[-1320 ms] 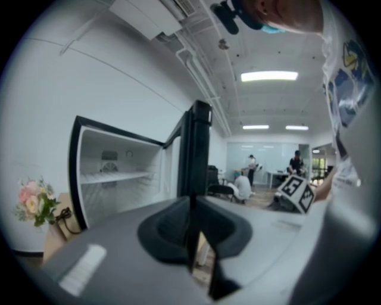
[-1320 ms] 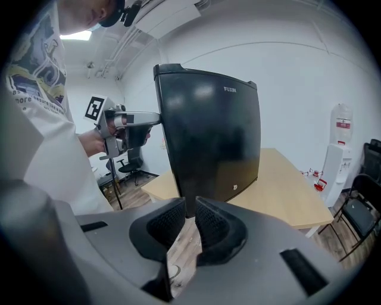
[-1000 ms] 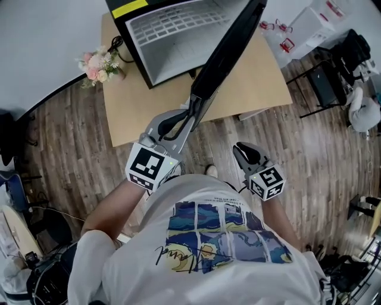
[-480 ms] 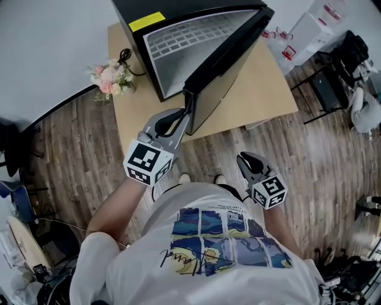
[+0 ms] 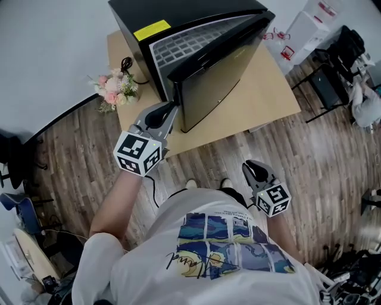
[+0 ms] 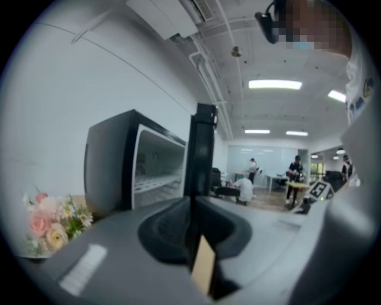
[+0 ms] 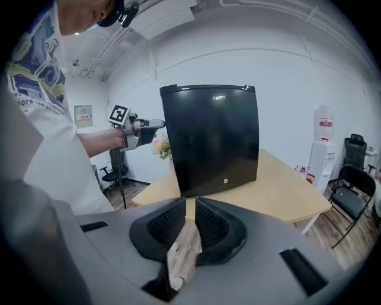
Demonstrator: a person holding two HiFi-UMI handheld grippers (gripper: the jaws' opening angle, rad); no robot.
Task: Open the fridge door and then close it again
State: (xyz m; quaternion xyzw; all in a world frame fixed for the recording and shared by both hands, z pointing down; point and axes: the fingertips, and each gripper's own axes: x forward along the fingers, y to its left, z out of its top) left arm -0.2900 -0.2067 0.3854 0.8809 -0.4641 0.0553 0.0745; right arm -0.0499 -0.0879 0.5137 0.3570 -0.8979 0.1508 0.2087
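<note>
A black mini fridge (image 5: 190,15) stands on a wooden table (image 5: 262,89). Its door (image 5: 214,83) is ajar by a narrow wedge, with the white inner shelves (image 5: 184,41) still showing. My left gripper (image 5: 171,108) is shut on the door's free edge. In the left gripper view that dark edge (image 6: 202,155) rises straight out from between the pads of the left gripper (image 6: 191,205). My right gripper (image 5: 252,165) hangs low beside the person's body, away from the fridge, holding nothing. In its own view the right gripper (image 7: 190,205) has its pads nearly together, facing the door front (image 7: 211,137).
A bunch of pink flowers (image 5: 114,89) sits at the table's left corner beside a black cable (image 5: 126,62). A white dispenser (image 5: 306,27) and black chairs (image 5: 333,77) stand to the right. The floor is wood plank. Other people work far behind in the left gripper view.
The door has swung from wide open to nearly closed, and my left gripper has travelled leftward and toward the fridge with its edge. The right gripper has barely shifted.
</note>
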